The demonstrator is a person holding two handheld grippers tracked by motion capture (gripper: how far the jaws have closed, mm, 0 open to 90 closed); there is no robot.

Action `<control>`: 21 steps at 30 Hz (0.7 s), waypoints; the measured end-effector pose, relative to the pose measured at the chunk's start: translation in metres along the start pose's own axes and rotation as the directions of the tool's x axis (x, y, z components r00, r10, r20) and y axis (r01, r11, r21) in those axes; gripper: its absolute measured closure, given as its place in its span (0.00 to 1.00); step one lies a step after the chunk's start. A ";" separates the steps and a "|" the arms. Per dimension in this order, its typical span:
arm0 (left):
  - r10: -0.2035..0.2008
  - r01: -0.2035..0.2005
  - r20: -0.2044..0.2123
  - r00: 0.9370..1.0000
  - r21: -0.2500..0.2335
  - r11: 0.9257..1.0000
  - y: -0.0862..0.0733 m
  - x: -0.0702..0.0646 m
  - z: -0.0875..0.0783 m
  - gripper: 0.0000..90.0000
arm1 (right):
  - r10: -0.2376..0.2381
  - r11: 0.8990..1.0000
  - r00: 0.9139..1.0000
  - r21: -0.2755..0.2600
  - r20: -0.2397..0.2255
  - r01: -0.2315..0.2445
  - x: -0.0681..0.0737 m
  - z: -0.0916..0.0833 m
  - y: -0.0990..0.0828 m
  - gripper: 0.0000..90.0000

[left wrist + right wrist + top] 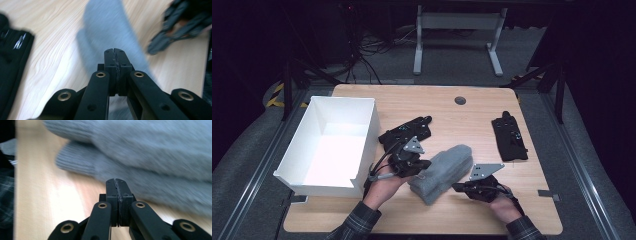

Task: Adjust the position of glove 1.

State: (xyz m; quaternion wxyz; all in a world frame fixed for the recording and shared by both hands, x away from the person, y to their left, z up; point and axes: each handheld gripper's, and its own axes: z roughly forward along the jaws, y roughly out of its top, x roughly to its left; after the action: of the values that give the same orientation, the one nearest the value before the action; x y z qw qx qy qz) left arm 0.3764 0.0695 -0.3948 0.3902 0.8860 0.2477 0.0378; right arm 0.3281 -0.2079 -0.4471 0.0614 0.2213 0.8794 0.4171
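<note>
Jaws of left gripper (115, 53) & right gripper (116, 183) pressed together, empty, flanking grey gloves (443, 172), prob. lining up a grab.

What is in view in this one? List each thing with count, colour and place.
Mittens: one pair, grey, stacked at table middle, between the grippers.
Gloves: one black pair beside the box; another black pair at the right.
Box: one, white, open, on the table's left edge.
Table: one, light wood.
Left gripper: black, shut, at the mittens' left.
Right gripper: black, shut, at the mittens' near right.
</note>
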 end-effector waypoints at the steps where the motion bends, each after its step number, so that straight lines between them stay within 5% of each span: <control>1: -0.013 0.013 -0.006 1.000 -0.002 1.000 -0.003 0.004 0.001 1.00 | -0.007 1.000 1.000 -0.004 -0.005 0.007 0.003 0.001 0.002 1.00; 7: 0.000 0.002 0.054 0.999 -0.042 0.999 0.002 -0.001 0.005 1.00 | -0.045 0.999 0.998 0.004 -0.039 0.045 0.015 0.014 0.010 1.00; 14: 0.038 -0.041 0.124 0.992 0.022 0.999 0.002 -0.016 0.023 1.00 | -0.036 0.999 0.999 0.007 -0.020 0.036 0.012 0.008 0.007 1.00; 21: 0.101 -0.112 0.117 0.988 0.096 0.989 0.002 -0.030 0.038 1.00 | 0.000 1.000 0.999 0.004 0.035 0.000 -0.002 -0.007 -0.003 1.00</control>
State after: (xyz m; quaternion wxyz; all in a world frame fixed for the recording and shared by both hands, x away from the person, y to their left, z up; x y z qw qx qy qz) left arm 0.3610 0.0288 -0.4163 0.3549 0.9175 0.1794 -0.0037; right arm 0.3273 -0.2150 -0.4450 0.0765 0.2288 0.8788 0.4116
